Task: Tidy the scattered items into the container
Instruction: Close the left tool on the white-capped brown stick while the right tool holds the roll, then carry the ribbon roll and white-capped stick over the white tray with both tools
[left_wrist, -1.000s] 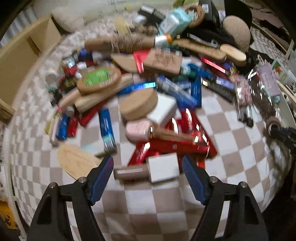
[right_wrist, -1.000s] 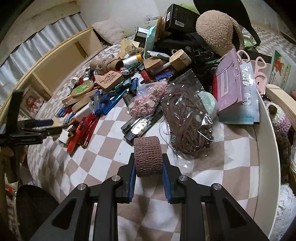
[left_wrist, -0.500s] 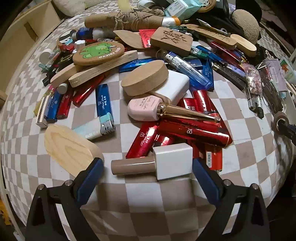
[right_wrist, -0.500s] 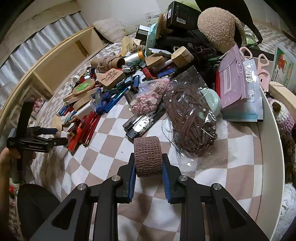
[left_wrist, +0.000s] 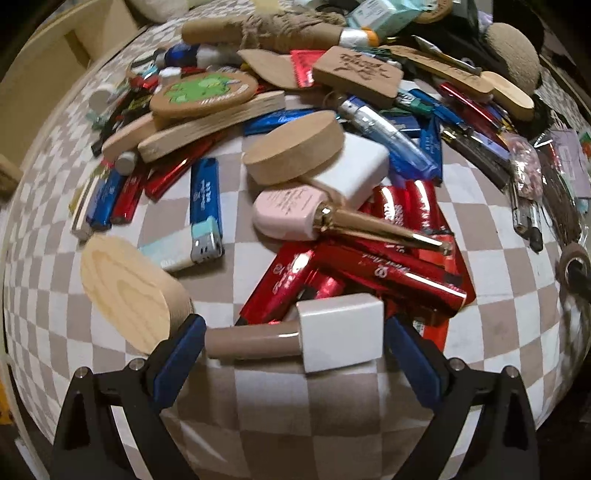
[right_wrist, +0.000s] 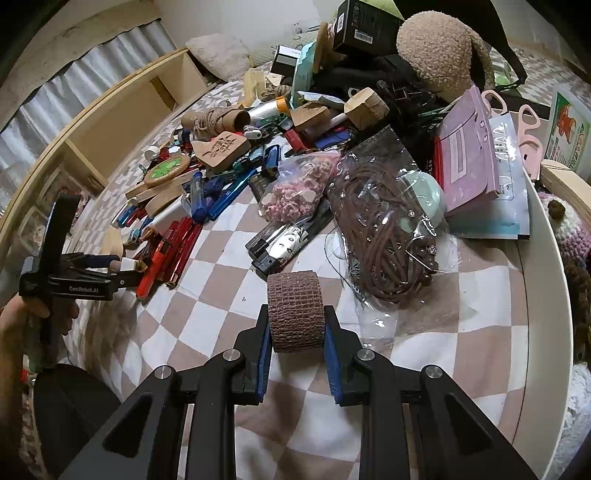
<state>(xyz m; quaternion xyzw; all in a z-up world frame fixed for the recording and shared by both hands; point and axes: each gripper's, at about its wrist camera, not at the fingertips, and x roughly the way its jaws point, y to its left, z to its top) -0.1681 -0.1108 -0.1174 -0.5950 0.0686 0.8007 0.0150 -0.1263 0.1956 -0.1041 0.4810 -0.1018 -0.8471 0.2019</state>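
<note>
Left gripper (left_wrist: 293, 341): jaws spread wide, straddling a nail-polish bottle (left_wrist: 295, 338) without pressing on it. The bottle lies flat on the checkered tabletop (left_wrist: 258, 424); its long axis runs crosswise between the pads, taupe cap toward the left pad, white square body toward the right pad. It lies at the near edge of the pile, against the red foil tubes (left_wrist: 354, 273), with a pale wooden oval (left_wrist: 125, 291) just beside the left pad.

Right gripper (right_wrist: 297, 341): jaws narrow, clamped on a roll of brown textured tape (right_wrist: 295, 310), one flat face against each pad. A bagged coil of brown cord (right_wrist: 384, 229) lies near it.
</note>
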